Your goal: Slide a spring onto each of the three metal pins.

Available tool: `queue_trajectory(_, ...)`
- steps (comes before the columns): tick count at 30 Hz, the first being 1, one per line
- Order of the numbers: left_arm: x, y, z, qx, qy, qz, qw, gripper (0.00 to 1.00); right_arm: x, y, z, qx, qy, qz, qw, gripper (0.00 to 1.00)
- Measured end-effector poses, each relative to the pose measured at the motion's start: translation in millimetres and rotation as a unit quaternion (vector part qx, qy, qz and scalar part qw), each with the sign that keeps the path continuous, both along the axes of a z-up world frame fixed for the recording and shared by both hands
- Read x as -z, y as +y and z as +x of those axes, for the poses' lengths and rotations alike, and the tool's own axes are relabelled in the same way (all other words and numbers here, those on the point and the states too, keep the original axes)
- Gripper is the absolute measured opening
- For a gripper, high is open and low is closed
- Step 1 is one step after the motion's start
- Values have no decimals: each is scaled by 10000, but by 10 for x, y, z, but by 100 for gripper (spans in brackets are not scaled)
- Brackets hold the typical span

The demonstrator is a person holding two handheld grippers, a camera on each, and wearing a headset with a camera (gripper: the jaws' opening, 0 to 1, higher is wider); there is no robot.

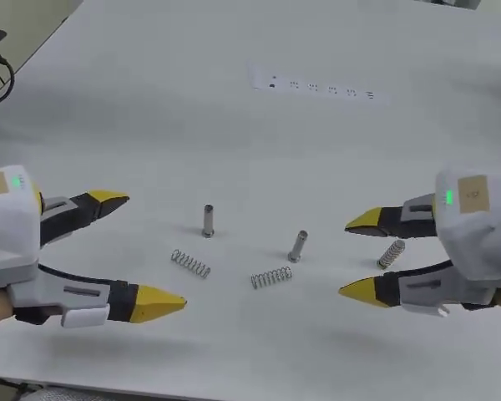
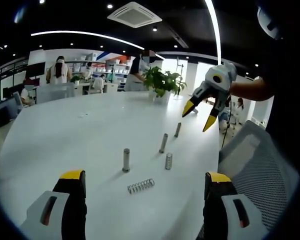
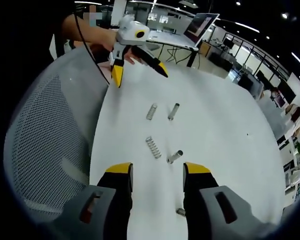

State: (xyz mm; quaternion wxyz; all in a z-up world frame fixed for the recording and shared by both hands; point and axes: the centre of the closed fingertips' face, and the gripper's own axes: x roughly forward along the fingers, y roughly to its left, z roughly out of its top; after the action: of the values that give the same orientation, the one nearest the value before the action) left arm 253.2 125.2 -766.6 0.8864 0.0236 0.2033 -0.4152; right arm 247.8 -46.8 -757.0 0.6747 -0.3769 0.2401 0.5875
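**Head view: workbench layout.** We look down on a white table (image 1: 150, 109). The left gripper (image 1: 136, 251) hovers at the left, its jaws spread wide and holding nothing. The right gripper (image 1: 353, 257) hovers at the right, its jaws also apart and gripping nothing.

We see two metal pins standing on end, well apart: the left pin (image 1: 208, 220) and the right pin (image 1: 297, 246). Three springs lie flat on the table, none yet on a pin.
- The left spring (image 1: 189, 263) lies just in front of the left pin.
- The middle spring (image 1: 271, 277) lies just beside the foot of the right pin.
- The right spring (image 1: 390, 253) shows in the gap between the right gripper's jaws. We cannot tell whether either jaw touches it.

A power strip (image 1: 321, 86) lies at the far side.
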Motion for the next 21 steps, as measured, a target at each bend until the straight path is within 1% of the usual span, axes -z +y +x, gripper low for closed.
queue_trajectory(2,-2,0,-3,-3,3,-2,10000,96,17,72,1,-130,-46,-24,9999,39)
queue_trajectory(4,-3,1,-8,-5,7,1,10000,95,47,132,-22,-269,15,-81,9996,38)
queue_trajectory(6,-22,2,-8,-30,-28,-26,10000,96,65,210,-35,-458,-35,-69,9989,38)
queue_trajectory(8,-30,4,-14,-36,-26,-40,10000,96,101,257,-36,-522,-2,-137,9985,36)
queue_trajectory(10,-35,7,-15,-43,-33,-46,10000,96,140,304,-34,-625,-29,-176,9979,35)
queue_trajectory(13,-51,12,-19,-57,-34,-70,10000,96,205,338,-22,-668,-25,-276,9974,33)
queue_trajectory(15,-65,16,-17,-71,-45,-84,9999,96,253,358,-38,-737,21,-346,9967,32)
queue_trajectory(17,-71,19,-16,-76,-56,-84,9999,96,297,381,-47,-809,1,-409,9959,31)
queue_trajectory(20,-66,24,-19,-76,-50,-74,9999,96,385,386,-39,-964,-117,-647,9932,31)
queue_trajectory(21,-65,25,-19,-77,-52,-70,9999,96,432,381,-26,-1048,-210,-811,9910,30)
